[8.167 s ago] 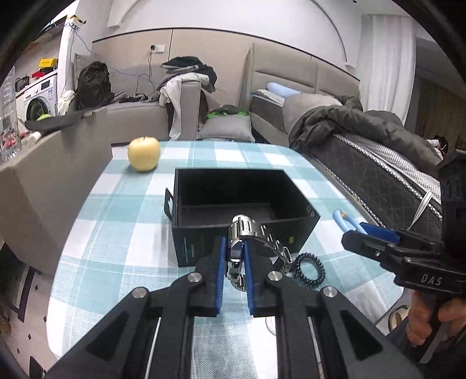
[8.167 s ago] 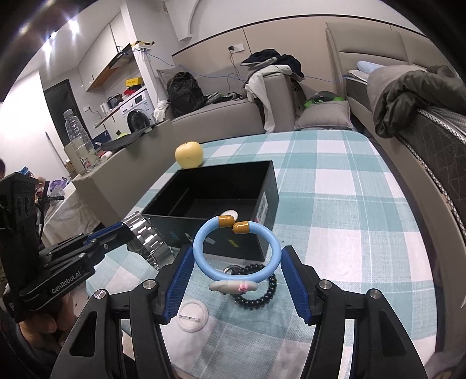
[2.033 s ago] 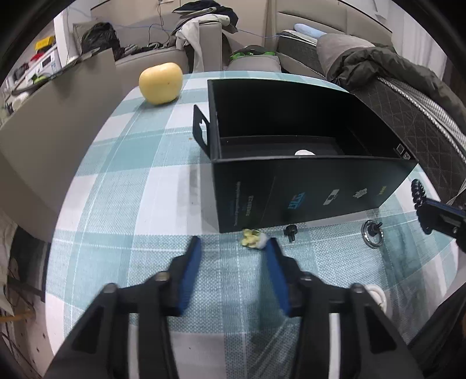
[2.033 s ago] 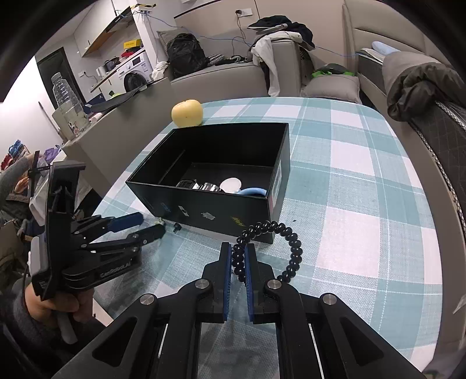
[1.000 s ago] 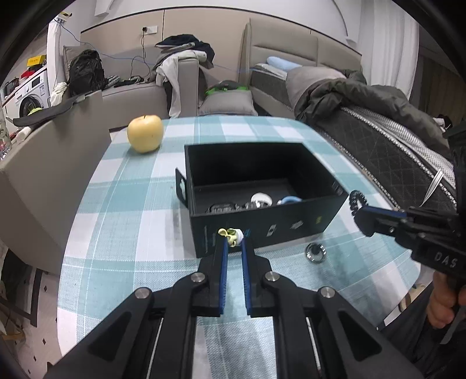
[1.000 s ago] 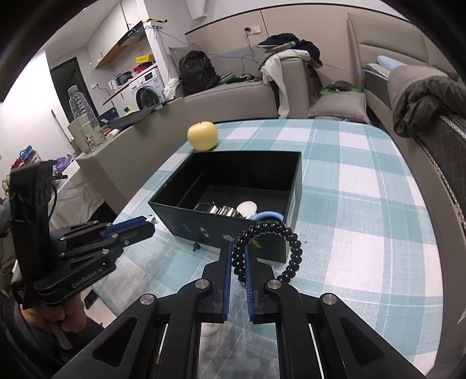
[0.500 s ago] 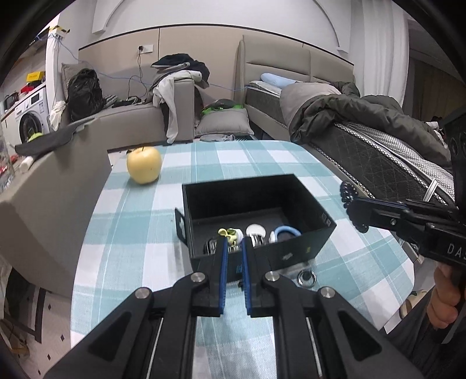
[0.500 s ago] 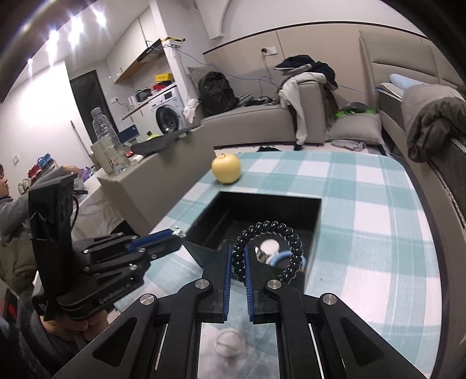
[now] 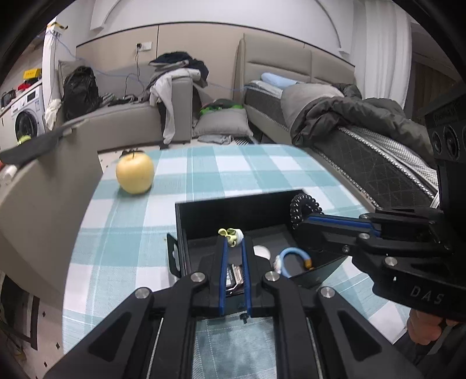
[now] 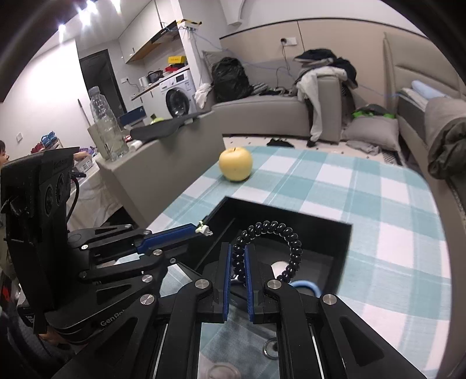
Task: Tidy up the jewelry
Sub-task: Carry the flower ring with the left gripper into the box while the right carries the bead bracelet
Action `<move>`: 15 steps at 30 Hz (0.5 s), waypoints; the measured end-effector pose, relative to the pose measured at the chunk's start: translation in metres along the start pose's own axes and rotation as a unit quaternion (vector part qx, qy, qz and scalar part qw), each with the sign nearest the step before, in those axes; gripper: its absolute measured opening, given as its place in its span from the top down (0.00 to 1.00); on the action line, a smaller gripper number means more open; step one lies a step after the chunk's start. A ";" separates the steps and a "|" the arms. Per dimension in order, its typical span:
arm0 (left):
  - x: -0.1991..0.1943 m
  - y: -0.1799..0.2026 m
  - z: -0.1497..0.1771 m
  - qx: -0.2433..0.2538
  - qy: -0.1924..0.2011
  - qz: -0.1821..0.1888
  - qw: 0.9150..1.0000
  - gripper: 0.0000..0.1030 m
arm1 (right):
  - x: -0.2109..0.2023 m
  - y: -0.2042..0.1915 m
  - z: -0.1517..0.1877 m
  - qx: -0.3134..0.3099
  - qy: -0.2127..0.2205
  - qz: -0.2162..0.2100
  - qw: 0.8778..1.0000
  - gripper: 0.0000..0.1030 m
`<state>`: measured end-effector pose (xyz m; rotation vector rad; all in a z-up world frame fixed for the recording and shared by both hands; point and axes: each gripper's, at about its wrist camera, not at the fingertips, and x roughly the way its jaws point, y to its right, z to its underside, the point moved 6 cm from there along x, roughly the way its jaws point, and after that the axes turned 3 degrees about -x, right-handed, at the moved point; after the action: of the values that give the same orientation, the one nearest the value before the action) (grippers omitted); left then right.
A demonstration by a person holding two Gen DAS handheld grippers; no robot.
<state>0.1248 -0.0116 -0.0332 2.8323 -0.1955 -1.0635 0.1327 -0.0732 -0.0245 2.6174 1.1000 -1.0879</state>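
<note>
Both over the box (image 9: 233, 208) now: left gripper (image 9: 233, 242) fingers clamped on the charm (image 9: 231, 233), right gripper (image 10: 238, 247) fingers clamped on the bead bracelet (image 10: 279, 233).

Apple (image 9: 134, 173) behind the box (image 9: 233, 205), both on the table (image 9: 122, 233).

The room is bright and even. Ceiling lights (image 10: 83, 22) glare at the top left. Edges bend and go dark. Shadows are soft.
</note>
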 end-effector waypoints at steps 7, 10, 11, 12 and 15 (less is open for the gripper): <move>0.017 -0.006 0.007 -0.016 -0.027 -0.010 0.999 0.95 | 0.018 0.018 0.018 0.033 -0.036 -0.005 0.999 0.92; 0.019 -0.003 0.007 -0.011 -0.029 -0.016 0.999 0.95 | 0.019 0.024 0.026 0.052 -0.044 0.002 0.998 0.92; 0.019 -0.003 0.007 -0.010 -0.029 -0.017 0.999 0.95 | 0.019 0.024 0.027 0.054 -0.045 0.003 0.998 0.92; 0.020 -0.003 0.007 -0.011 -0.030 -0.018 0.999 0.95 | 0.019 0.023 0.029 0.053 -0.045 0.005 0.998 0.92; 0.022 -0.003 0.006 -0.013 -0.032 -0.019 0.999 0.95 | 0.016 0.026 0.026 0.063 -0.033 0.016 0.997 0.92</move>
<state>0.1371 -0.0125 -0.0526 2.7921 -0.1317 -1.1567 0.1427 -0.0917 -0.0591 2.6615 1.0043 -1.2658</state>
